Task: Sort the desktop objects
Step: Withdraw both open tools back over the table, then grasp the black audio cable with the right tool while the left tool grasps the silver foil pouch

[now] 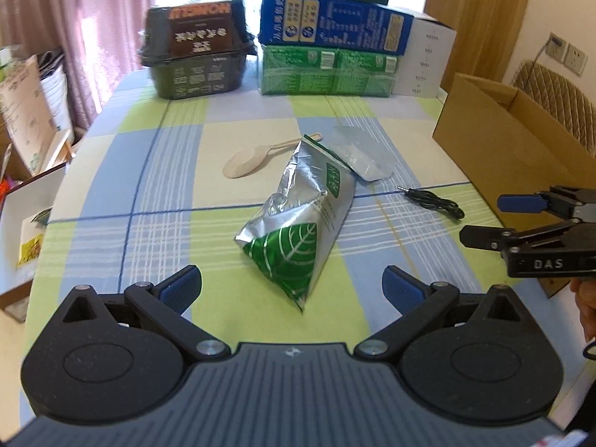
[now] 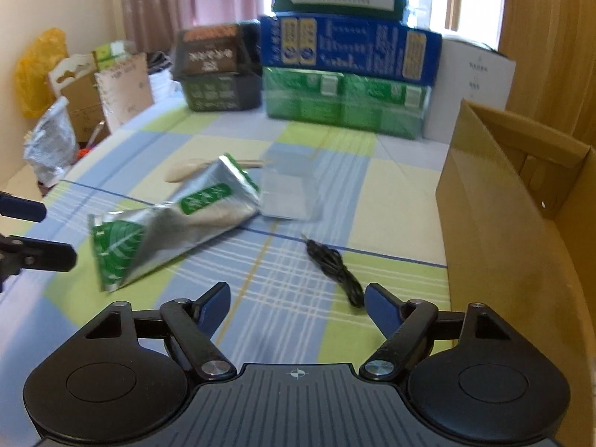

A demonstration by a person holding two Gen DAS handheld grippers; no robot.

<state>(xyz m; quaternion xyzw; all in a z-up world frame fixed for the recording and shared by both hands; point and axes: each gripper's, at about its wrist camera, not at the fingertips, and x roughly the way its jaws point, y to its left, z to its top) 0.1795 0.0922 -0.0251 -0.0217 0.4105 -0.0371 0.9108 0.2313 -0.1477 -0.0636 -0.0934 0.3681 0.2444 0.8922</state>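
- Step, as I judge it: the approach before a first pick; nothing looks gripped or boxed yet.
- Left tool (image 1: 291, 286): jaws wide apart, empty. The foil pouch (image 1: 298, 219) lies on the counter (image 1: 111, 193) just ahead, between the fingers' line.
- Right tool (image 2: 297, 303): also wide open, empty; the black cable (image 2: 335, 268) lies just before its right finger.
- Next move: lower over the pouch, close, carry to the cardboard box (image 2: 514, 201) at right.

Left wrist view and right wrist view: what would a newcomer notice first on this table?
First, the crumpled silver pouch with a green leaf print, lying in the middle of the checked tablecloth, just ahead of the open left tongs. Behind it lie a pale spoon and a clear packet. A black audio cable lies before the open right tongs, beside the cardboard box.
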